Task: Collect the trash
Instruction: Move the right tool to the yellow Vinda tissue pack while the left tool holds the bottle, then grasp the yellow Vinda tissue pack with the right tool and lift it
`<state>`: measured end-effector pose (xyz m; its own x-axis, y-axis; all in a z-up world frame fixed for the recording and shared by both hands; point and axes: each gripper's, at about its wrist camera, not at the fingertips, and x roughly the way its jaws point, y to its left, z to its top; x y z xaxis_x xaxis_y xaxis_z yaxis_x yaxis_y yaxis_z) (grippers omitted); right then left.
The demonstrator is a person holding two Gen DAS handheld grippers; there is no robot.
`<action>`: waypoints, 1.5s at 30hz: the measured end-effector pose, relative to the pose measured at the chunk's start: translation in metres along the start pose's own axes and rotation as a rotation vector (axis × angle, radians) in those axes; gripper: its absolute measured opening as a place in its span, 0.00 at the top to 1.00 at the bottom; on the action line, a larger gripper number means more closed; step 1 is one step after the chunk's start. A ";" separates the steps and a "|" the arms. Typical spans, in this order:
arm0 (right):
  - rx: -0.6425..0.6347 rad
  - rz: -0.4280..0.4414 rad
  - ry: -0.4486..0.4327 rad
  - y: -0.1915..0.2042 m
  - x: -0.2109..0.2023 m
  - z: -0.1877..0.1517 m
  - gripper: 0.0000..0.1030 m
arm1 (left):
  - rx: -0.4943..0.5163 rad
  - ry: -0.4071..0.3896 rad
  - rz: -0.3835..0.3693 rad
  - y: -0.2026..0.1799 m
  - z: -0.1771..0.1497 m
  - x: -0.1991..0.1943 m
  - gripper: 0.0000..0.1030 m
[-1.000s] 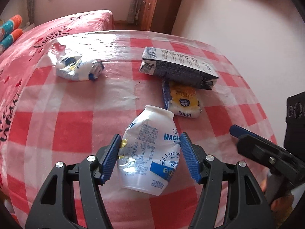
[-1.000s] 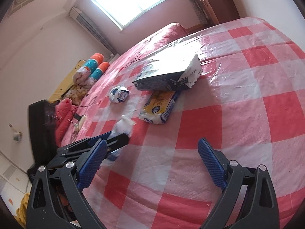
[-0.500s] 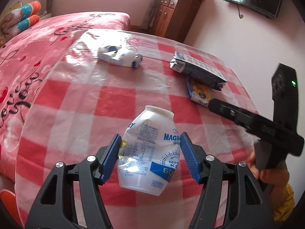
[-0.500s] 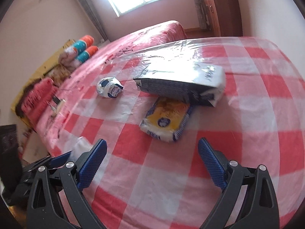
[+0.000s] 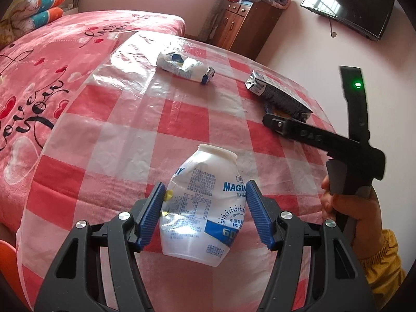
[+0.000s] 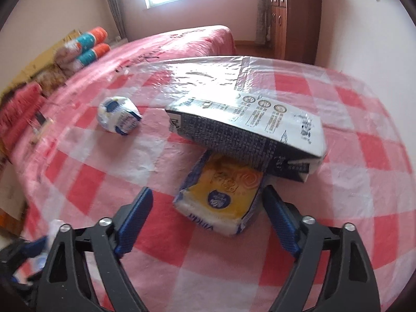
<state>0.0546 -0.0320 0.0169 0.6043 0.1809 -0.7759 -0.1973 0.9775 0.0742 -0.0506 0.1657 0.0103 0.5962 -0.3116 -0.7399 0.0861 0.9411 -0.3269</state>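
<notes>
My left gripper (image 5: 205, 208) is shut on a crushed white plastic bottle (image 5: 202, 202) with blue print, held above the red-checked table (image 5: 161, 119). My right gripper (image 6: 208, 215) is open, its jaws either side of a yellow tissue pack (image 6: 223, 195) that lies partly under a flattened dark carton (image 6: 249, 132). The carton also shows in the left wrist view (image 5: 278, 93), with the right gripper's arm in front of it. A crumpled white-and-blue wrapper (image 6: 118, 117) lies at the table's left; it shows in the left wrist view (image 5: 182, 66) at the far side.
A pink bed (image 5: 39, 59) borders the table's far side, with rolled orange-and-teal bedding (image 6: 88, 44) by the wall. A wooden cabinet (image 5: 244, 26) stands in the corner and a TV (image 5: 348, 2) hangs on the wall.
My left gripper has lifted and drawn back with the bottle. My right gripper has moved forward and down until its jaws flank the tissue pack.
</notes>
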 end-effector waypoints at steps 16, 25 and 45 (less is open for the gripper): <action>-0.033 0.032 -0.010 -0.013 -0.018 -0.022 0.47 | -0.012 -0.002 -0.009 -0.003 -0.013 -0.008 0.37; 0.009 0.197 0.005 -0.023 -0.055 -0.058 0.52 | -0.011 0.007 -0.009 -0.010 -0.023 -0.013 0.37; -0.096 0.194 0.010 0.001 -0.077 -0.096 0.26 | -0.018 0.003 -0.009 -0.015 -0.043 -0.032 0.37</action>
<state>-0.0660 -0.0555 0.0169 0.5403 0.3634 -0.7590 -0.3820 0.9096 0.1635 -0.1052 0.1560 0.0143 0.5931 -0.3203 -0.7387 0.0766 0.9358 -0.3442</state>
